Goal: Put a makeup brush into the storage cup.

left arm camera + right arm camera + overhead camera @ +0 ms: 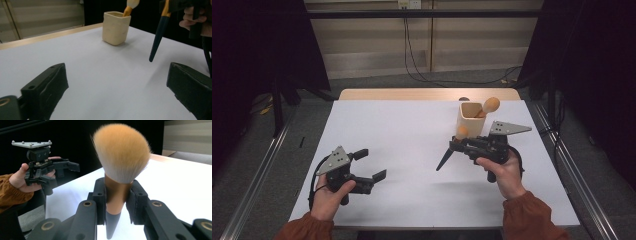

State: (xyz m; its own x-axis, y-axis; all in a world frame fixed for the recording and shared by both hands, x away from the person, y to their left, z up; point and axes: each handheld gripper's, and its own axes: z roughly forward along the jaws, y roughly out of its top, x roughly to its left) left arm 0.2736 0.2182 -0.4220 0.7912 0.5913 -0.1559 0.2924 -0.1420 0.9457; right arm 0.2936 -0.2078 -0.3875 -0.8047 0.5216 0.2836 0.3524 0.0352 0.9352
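Right of centre, high view: your right tool (460, 143) is clamped on a makeup brush (451, 148), dark handle tip slanting down-left, clear of the white worktop (412, 130).
Left tool: your left tool (371, 165) sits at the lower left with its jaws spread and nothing between them.
Holder: the cream cup (472, 118) stands at the upper right of the worktop, just behind the held brush, with a second brush (488, 106) already leaning in it.
Progress: you look partway through. One brush is in the cup; the gripped one is lifted and, by my reading, is next to go in.
Right gripper view: you see the pads (132, 200) pinching the copper ferrule under the orange bristles, a detail the high view leaves too small.
Left gripper view: you see the cup's full height and the gap under the handle tip.
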